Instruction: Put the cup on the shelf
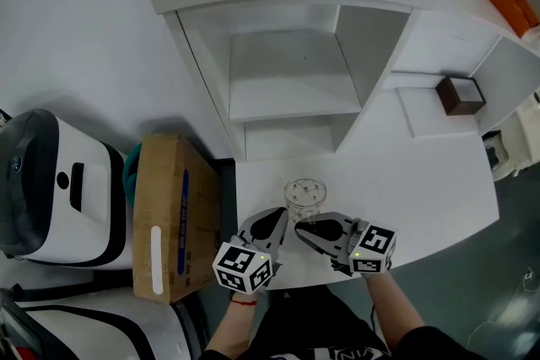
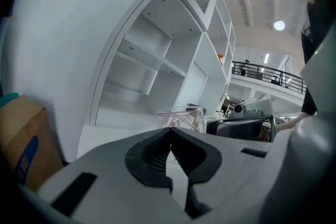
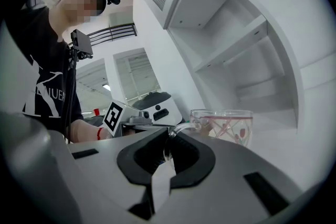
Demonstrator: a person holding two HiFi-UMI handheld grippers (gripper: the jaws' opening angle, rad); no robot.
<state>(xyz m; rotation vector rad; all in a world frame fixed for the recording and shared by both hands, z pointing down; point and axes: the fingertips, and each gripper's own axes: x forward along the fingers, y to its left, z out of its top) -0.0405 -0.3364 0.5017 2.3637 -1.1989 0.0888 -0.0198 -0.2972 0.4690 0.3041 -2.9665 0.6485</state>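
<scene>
A glass cup [image 1: 305, 194] at 12 o'clock is pinched by its handle [image 3: 180, 127] in the right tongs [image 3: 168, 137]; the left tongs [image 2: 170, 130] are closed on nothing.

The cup [image 1: 305, 196] stands on the bench [image 1: 422, 181] near its front edge, toward the left corner, before the shelf unit [image 1: 287, 80] that rises along the back edge. The left tongs [image 1: 277, 219] lie just beside the cup at its front left, tips together. The right tongs [image 1: 300, 232] lie at its front right, tips closed on the cup's handle. Off the left edge stands a cardboard box [image 1: 169, 215], with a machine [image 1: 59, 190] left of it. A small box [image 1: 461, 94] sits right of the shelf unit, toward the back right corner.
</scene>
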